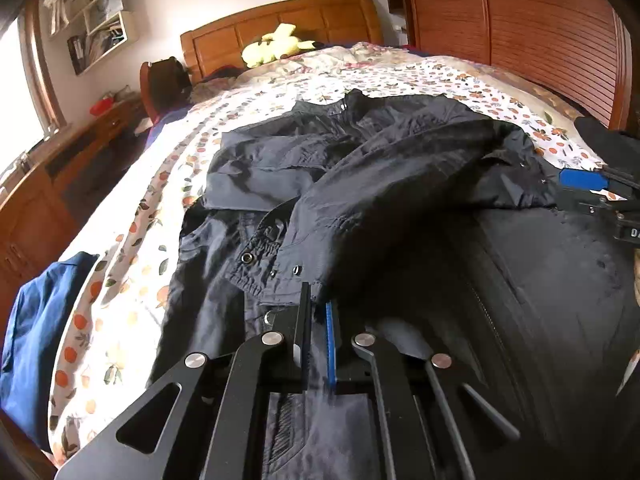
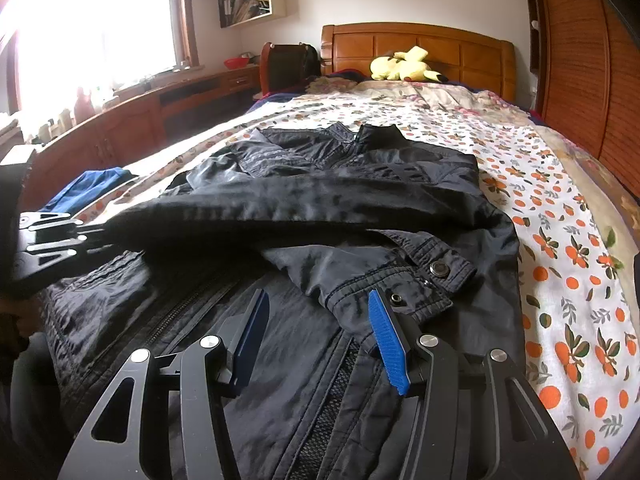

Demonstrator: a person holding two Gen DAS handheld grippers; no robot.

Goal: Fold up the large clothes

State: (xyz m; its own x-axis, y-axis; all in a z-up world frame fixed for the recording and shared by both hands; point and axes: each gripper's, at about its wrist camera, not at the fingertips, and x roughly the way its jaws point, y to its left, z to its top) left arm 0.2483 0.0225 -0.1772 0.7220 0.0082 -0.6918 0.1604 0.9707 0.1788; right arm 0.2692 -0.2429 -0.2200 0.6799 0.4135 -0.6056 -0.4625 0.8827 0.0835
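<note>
a bedroom with a wooden headboard (image 2: 420, 46) and a bed (image 2: 560, 240) covered by a white sheet with orange fruit print. a yellow plush toy (image 2: 402, 65) lies at the head end, and a blue garment (image 1: 38, 320) lies at the bed's left edge. the dark jacket (image 2: 320, 200) lies in the middle of the bed, collar toward the headboard, one sleeve folded across its front. the left hand-held gripper (image 1: 318, 300) has its fingers nearly together, pinching the cuff of that sleeve. the right hand-held gripper (image 2: 316, 316) is spread wide and holds nothing; the other sleeve's cuff (image 2: 420, 280) lies just beside its blue pad.
</note>
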